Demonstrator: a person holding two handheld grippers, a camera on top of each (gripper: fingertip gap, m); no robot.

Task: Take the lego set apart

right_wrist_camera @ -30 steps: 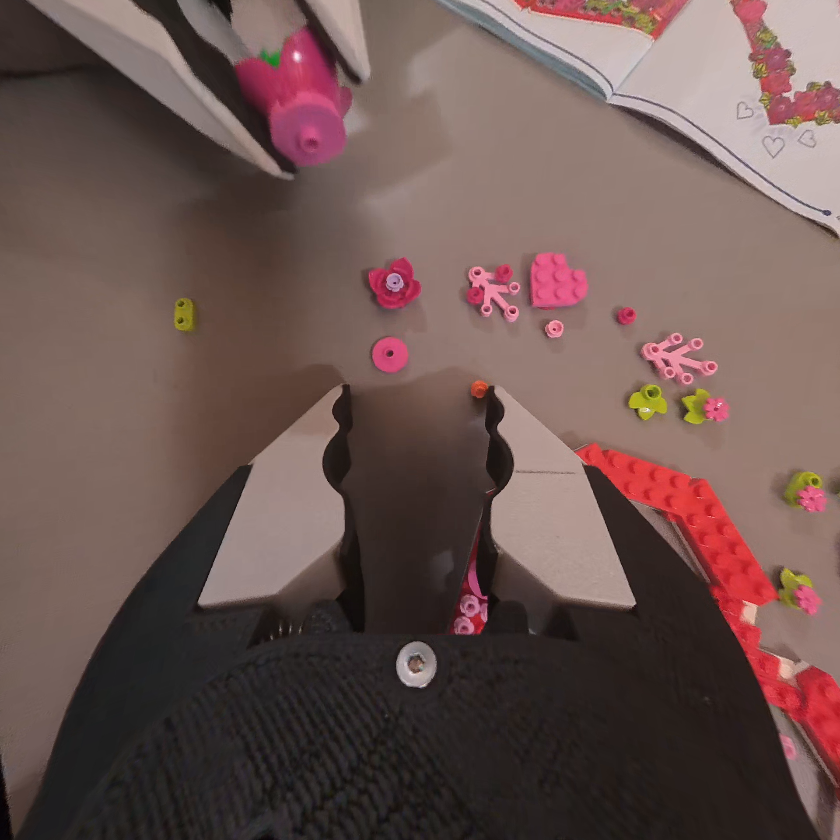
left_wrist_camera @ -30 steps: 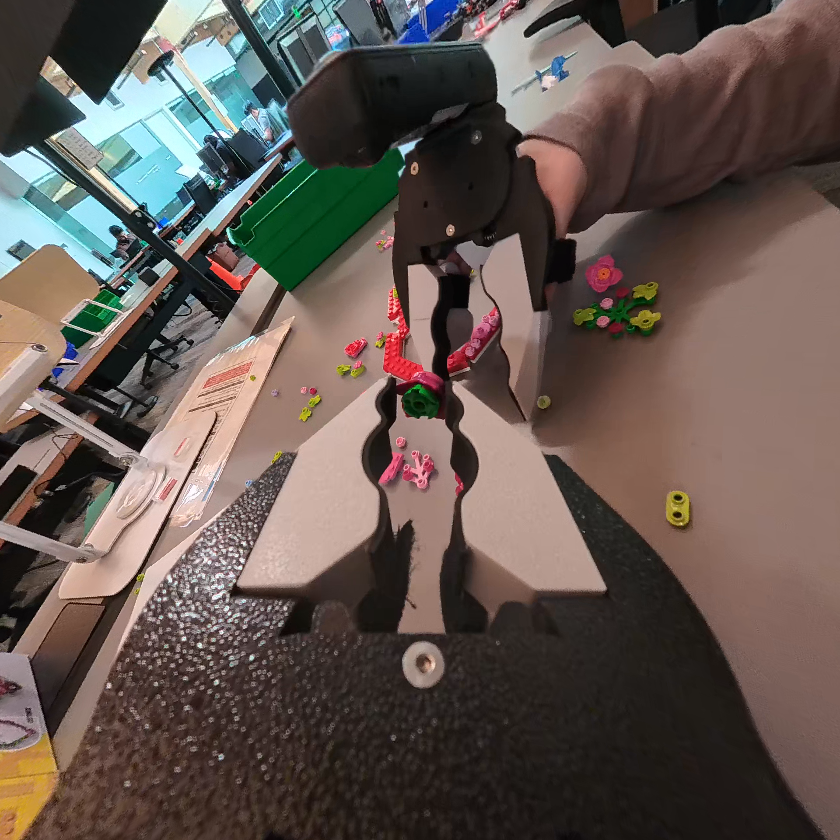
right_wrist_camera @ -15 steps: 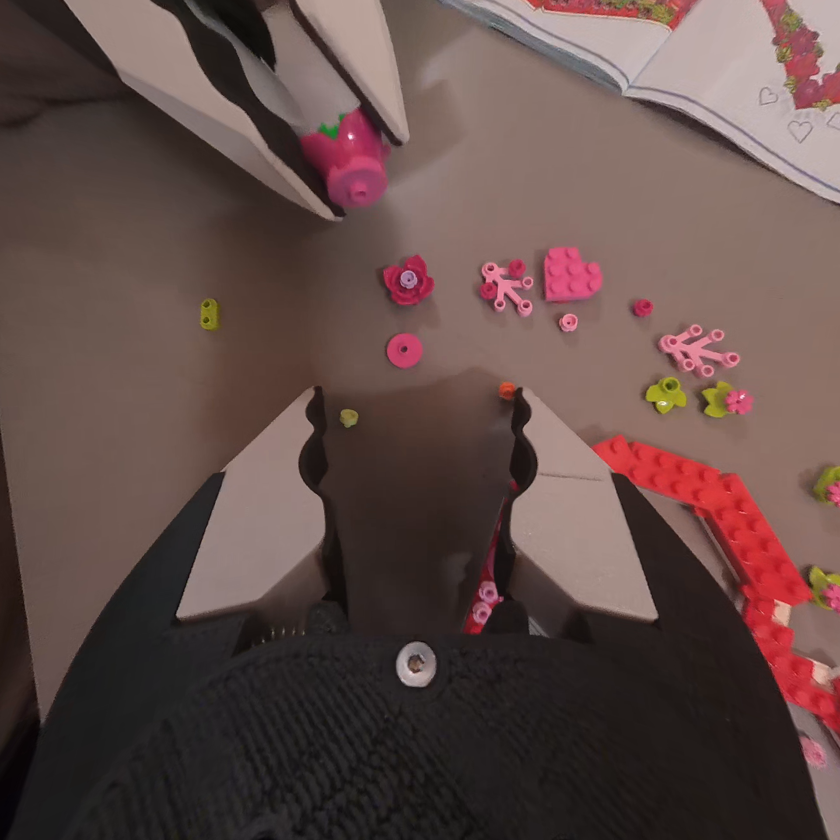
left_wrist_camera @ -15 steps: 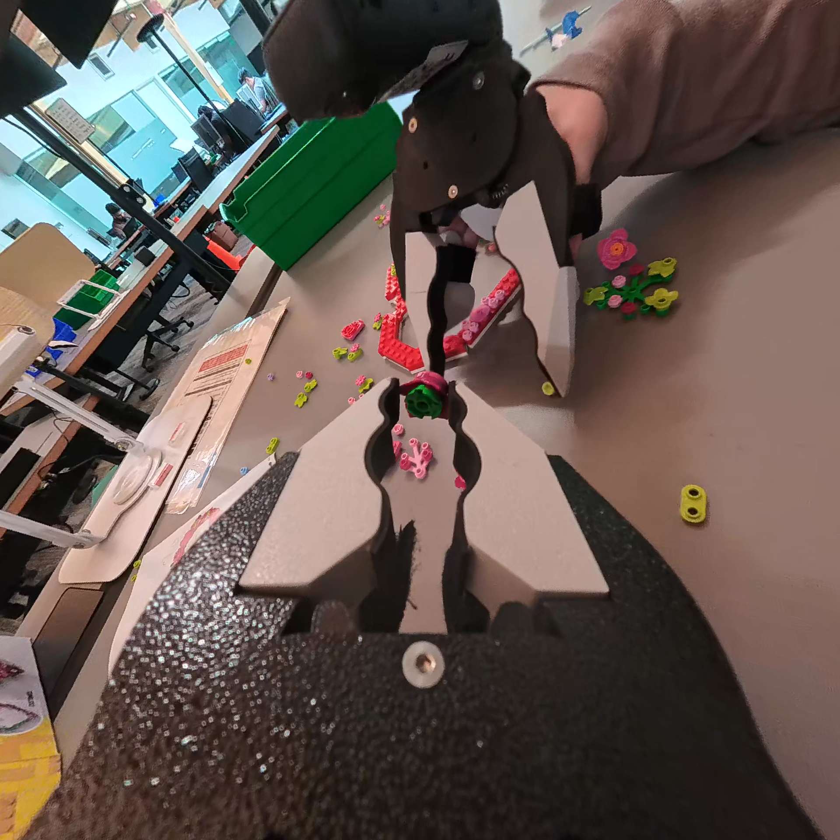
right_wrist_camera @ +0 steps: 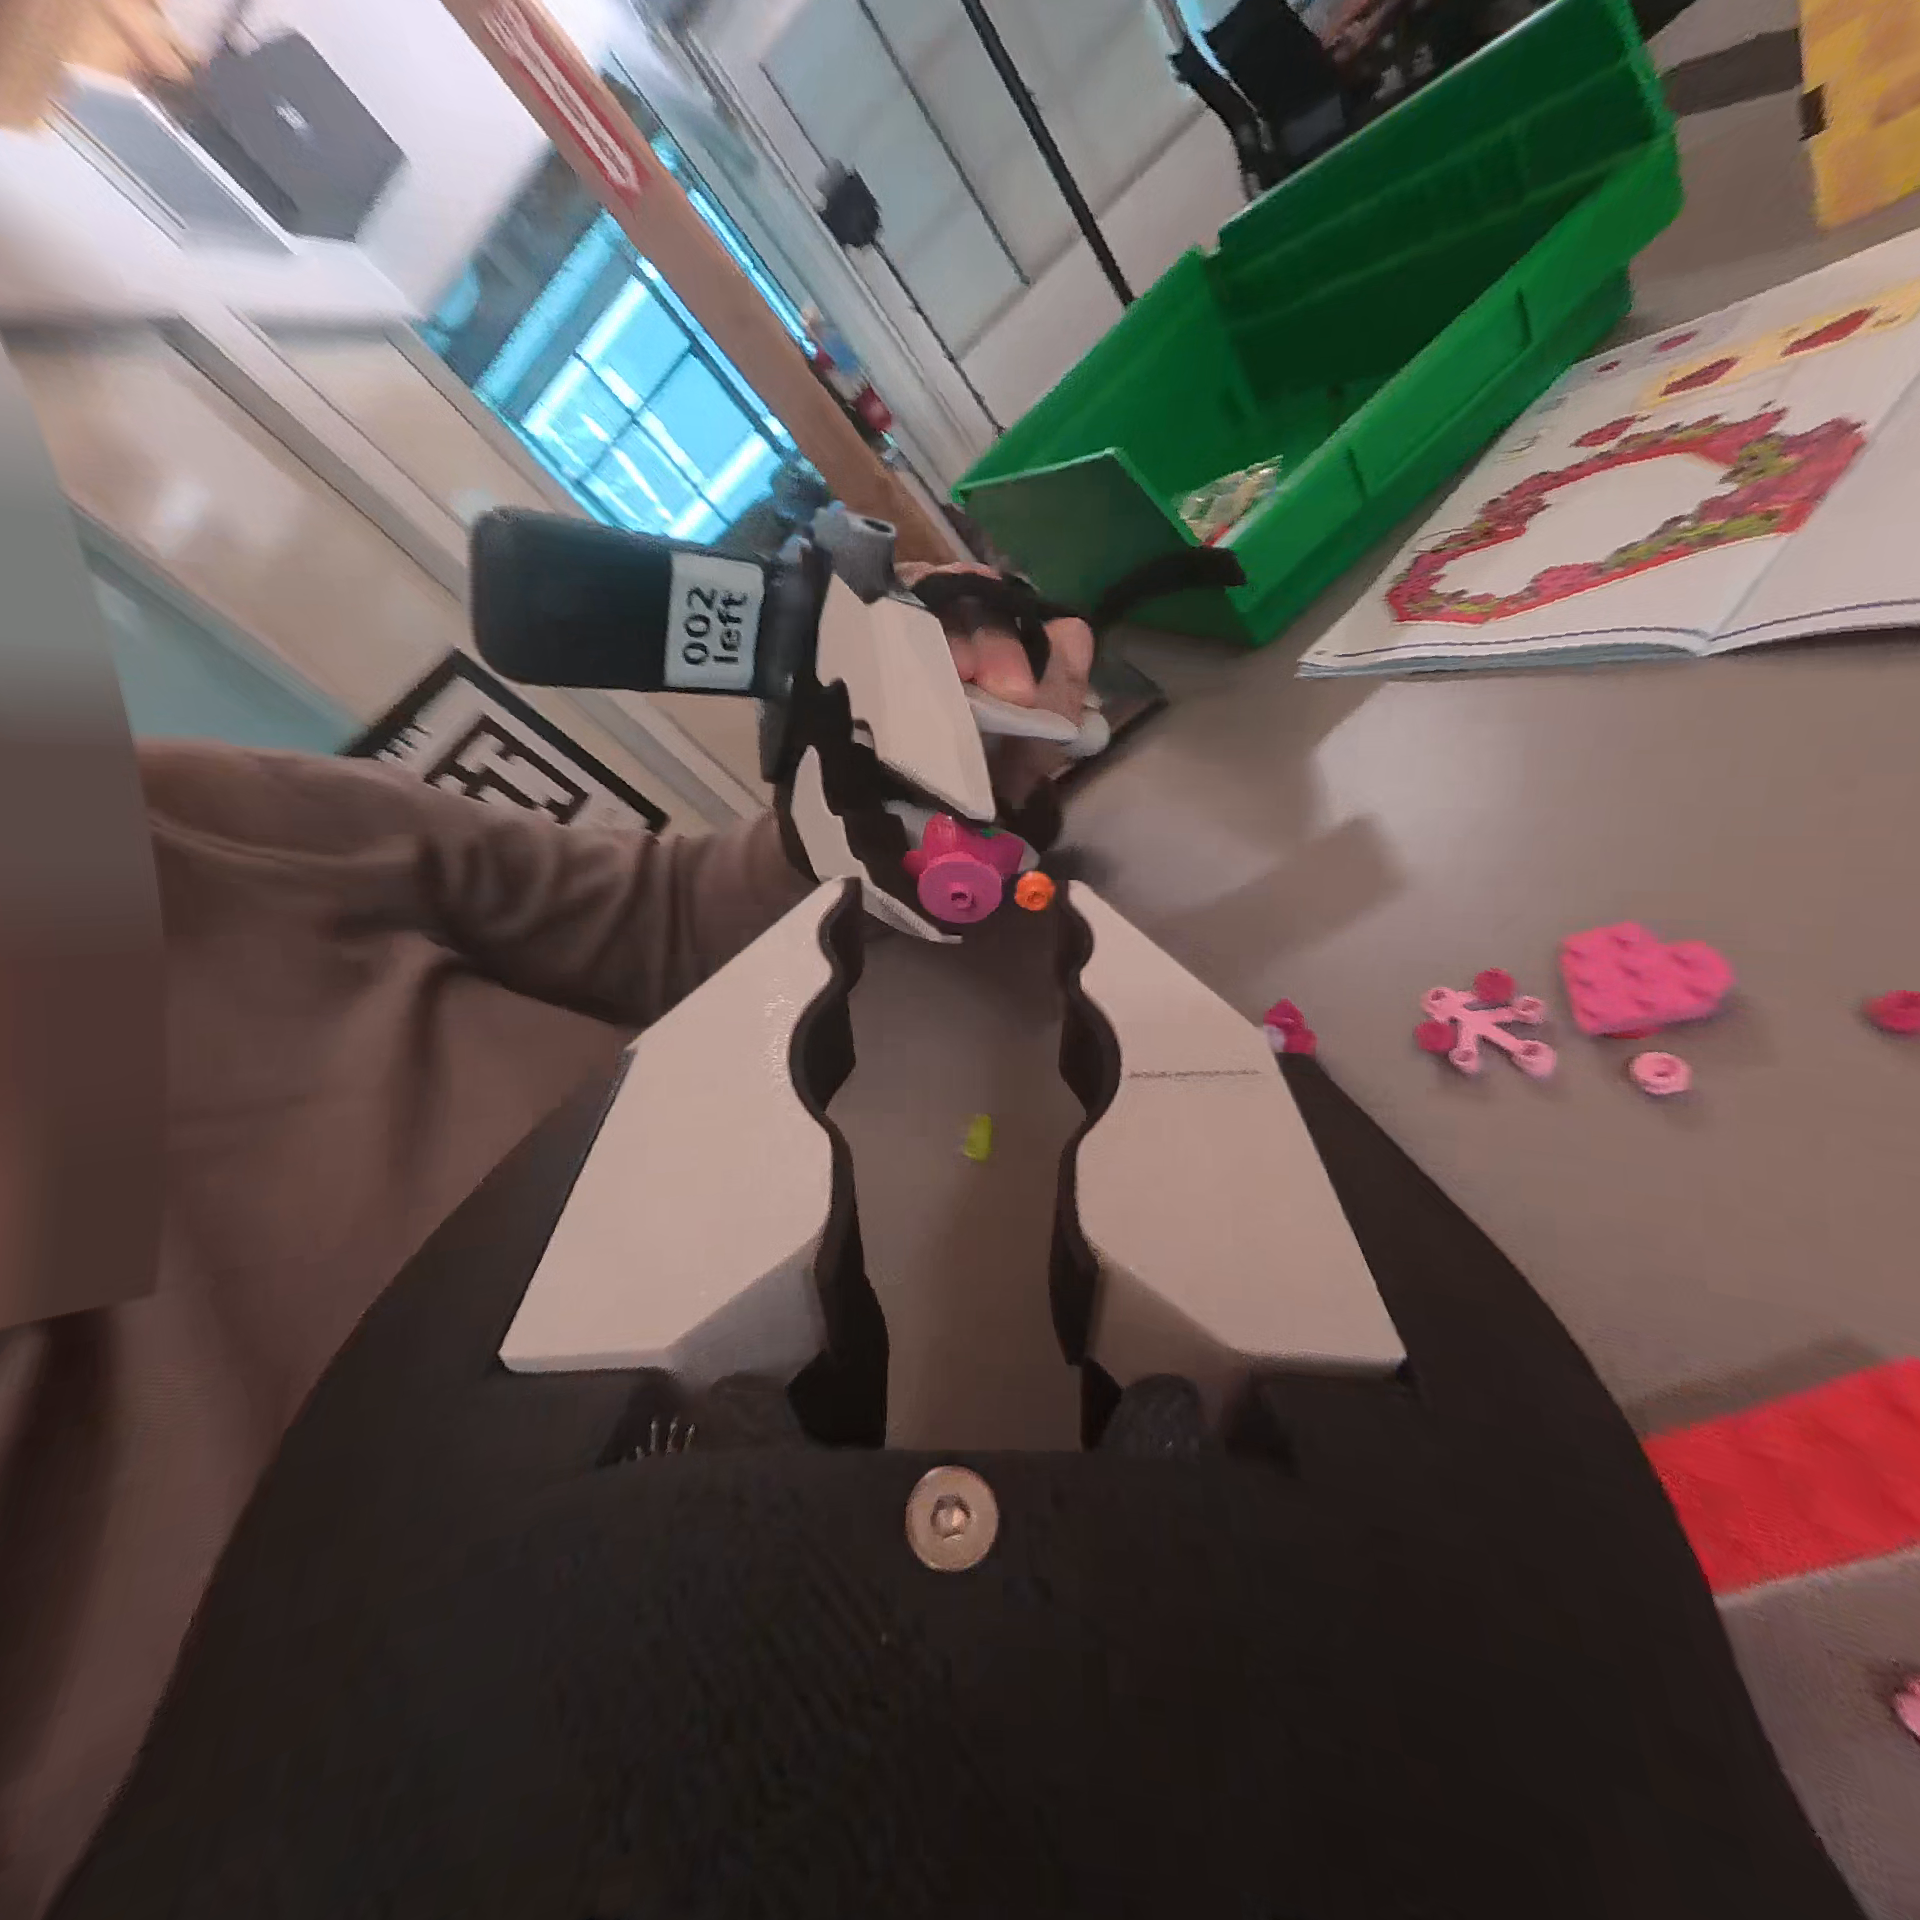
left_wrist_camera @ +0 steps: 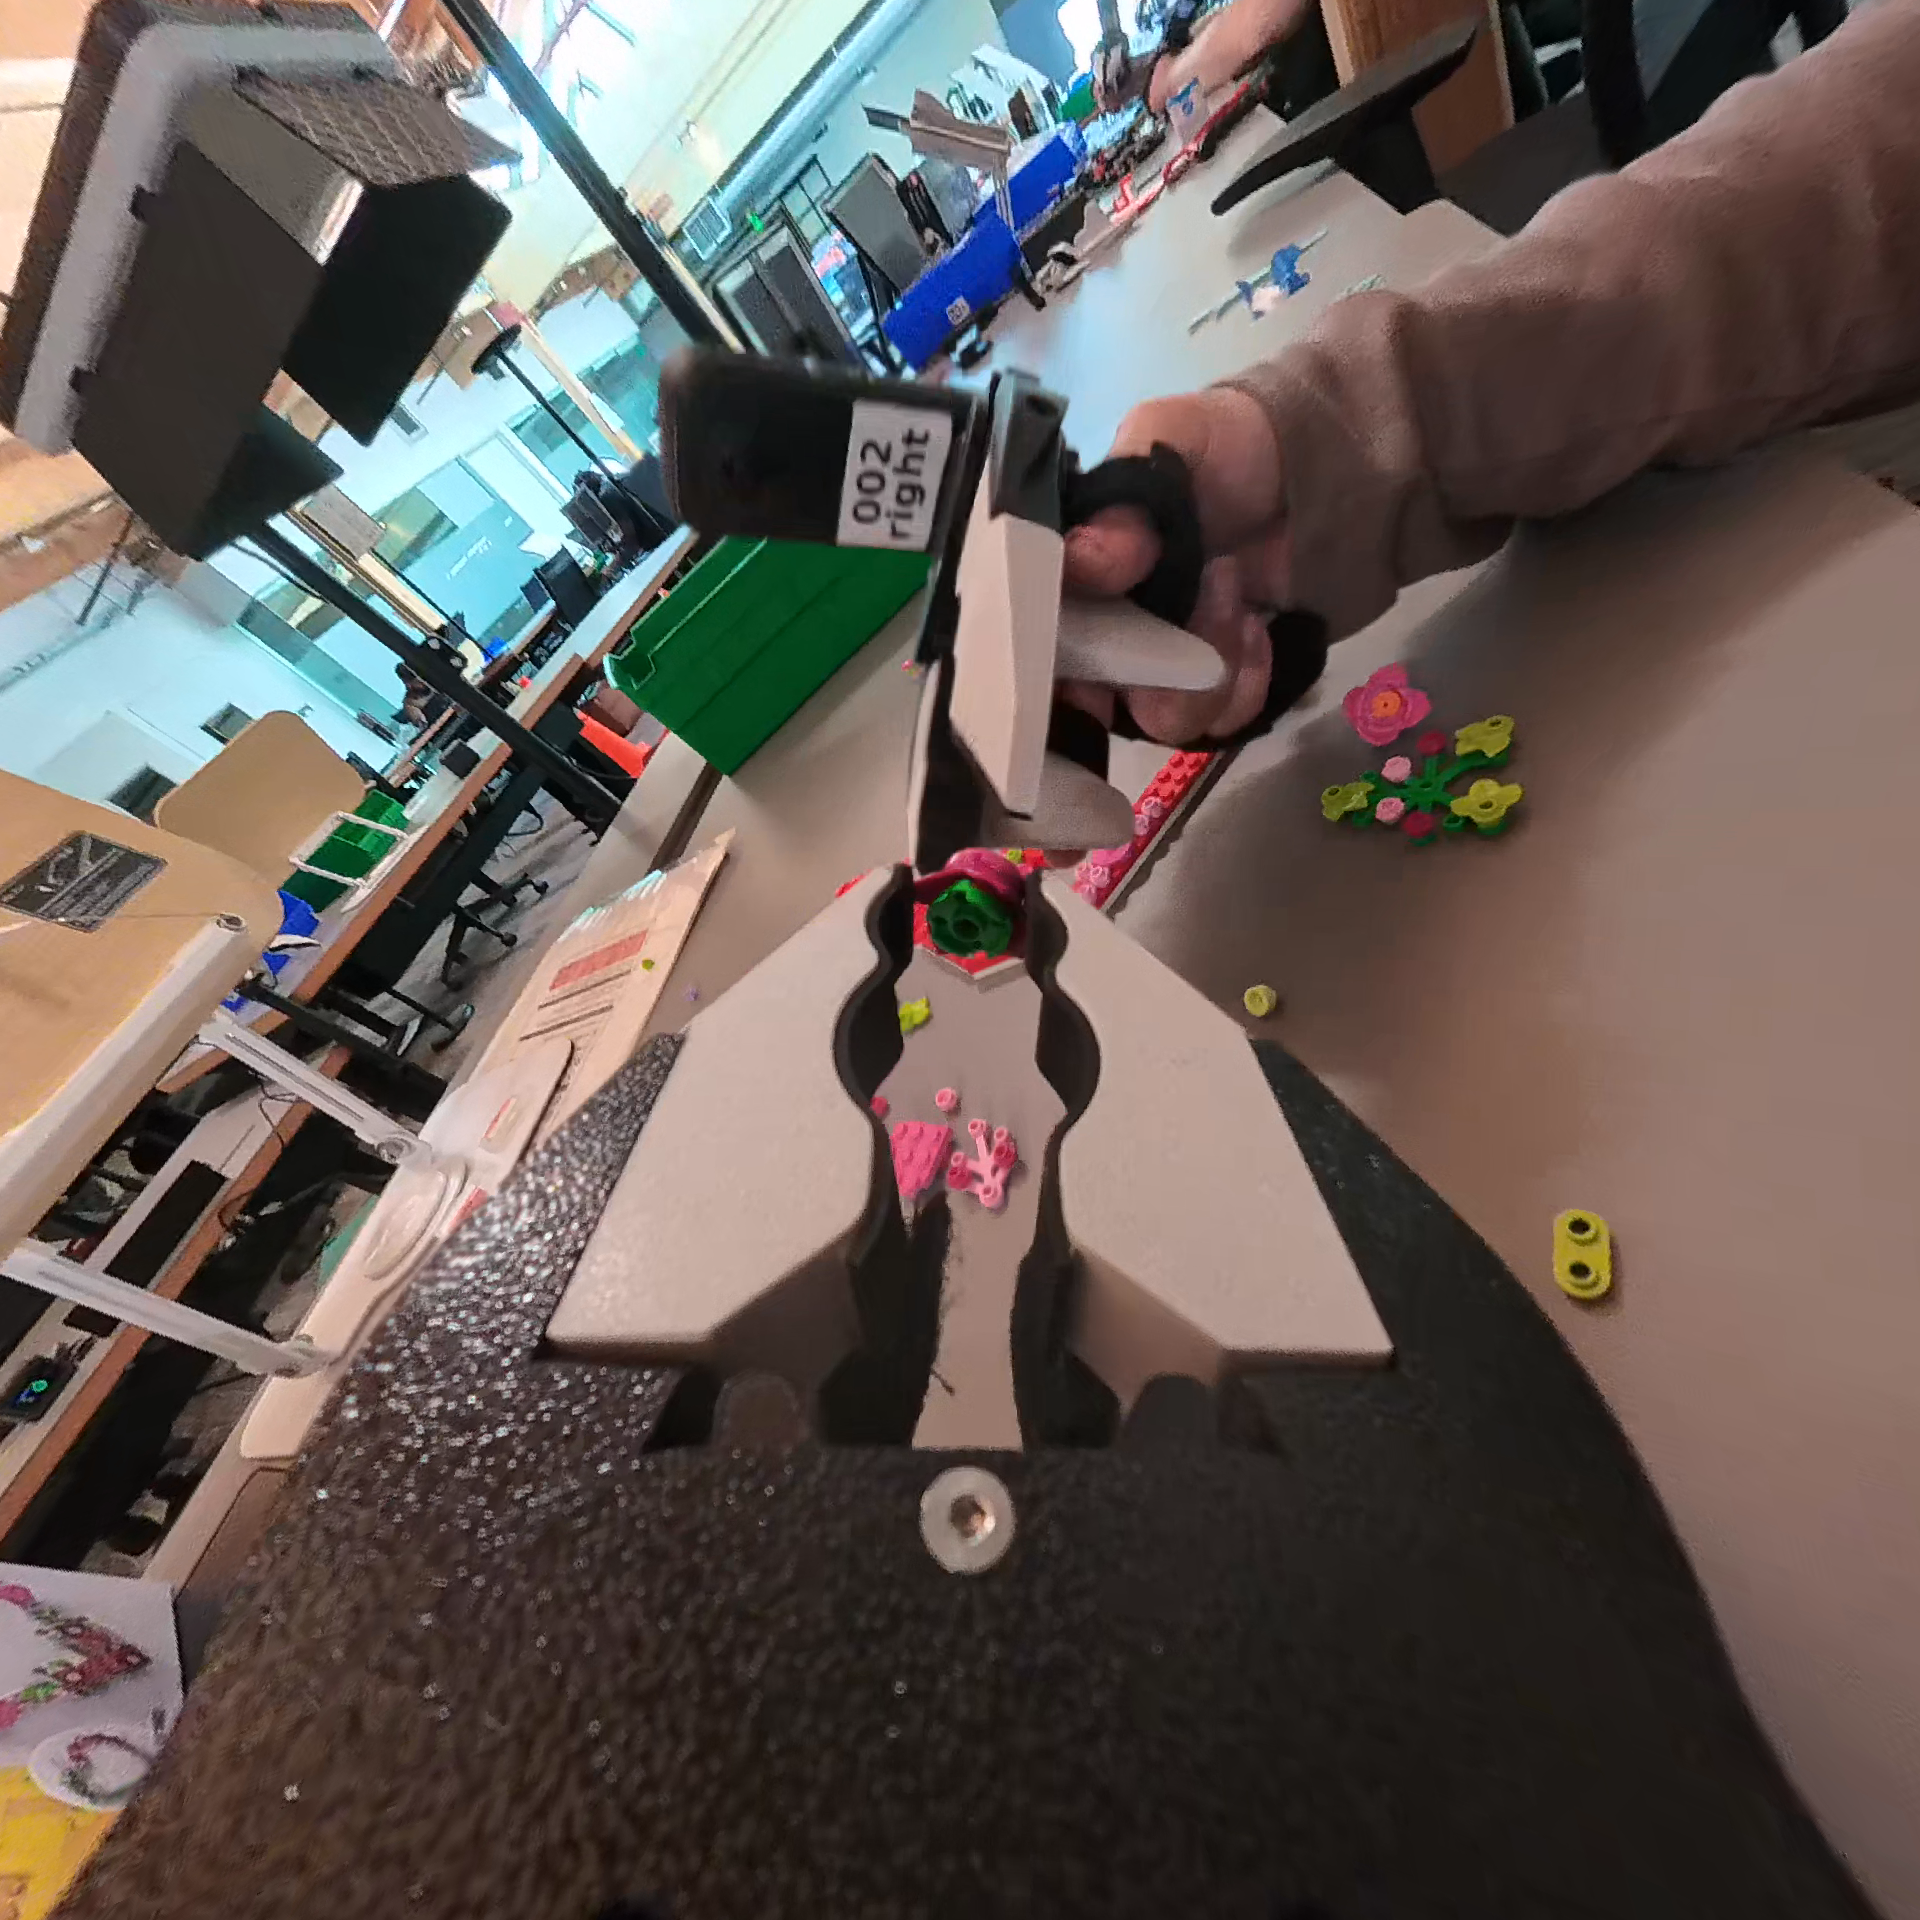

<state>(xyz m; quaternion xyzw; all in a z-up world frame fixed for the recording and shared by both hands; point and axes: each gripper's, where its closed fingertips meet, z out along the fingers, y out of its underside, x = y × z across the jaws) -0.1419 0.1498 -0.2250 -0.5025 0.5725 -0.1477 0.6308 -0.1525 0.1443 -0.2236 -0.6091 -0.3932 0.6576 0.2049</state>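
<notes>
My left gripper [left_wrist_camera: 968,904] is shut on a magenta flower with a green base [left_wrist_camera: 968,920] and holds it above the table. In the right wrist view the left gripper [right_wrist_camera: 966,860] shows straight ahead with the flower [right_wrist_camera: 958,891] facing me, and a small orange stud [right_wrist_camera: 1034,890] shows beside it. My right gripper [right_wrist_camera: 961,914] is open, its fingertips just short of the flower on either side and not touching it. In the left wrist view the right gripper [left_wrist_camera: 997,831] points down at the flower from above. The red frame [left_wrist_camera: 1174,790] lies behind it.
Loose pieces lie on the grey table: a pink heart plate [right_wrist_camera: 1647,977], a pink branch [right_wrist_camera: 1486,1029], a green leaf cluster with flowers [left_wrist_camera: 1423,790] and a lime two-hole plate [left_wrist_camera: 1581,1252]. A green bin [right_wrist_camera: 1351,416] and an open booklet [right_wrist_camera: 1662,520] stand farther back. Left and right tips are no more than a few centimetres apart.
My right gripper has swung up from pointing at the table to face the flower, and its jaws have narrowed. My left gripper has lifted the flower toward it.
</notes>
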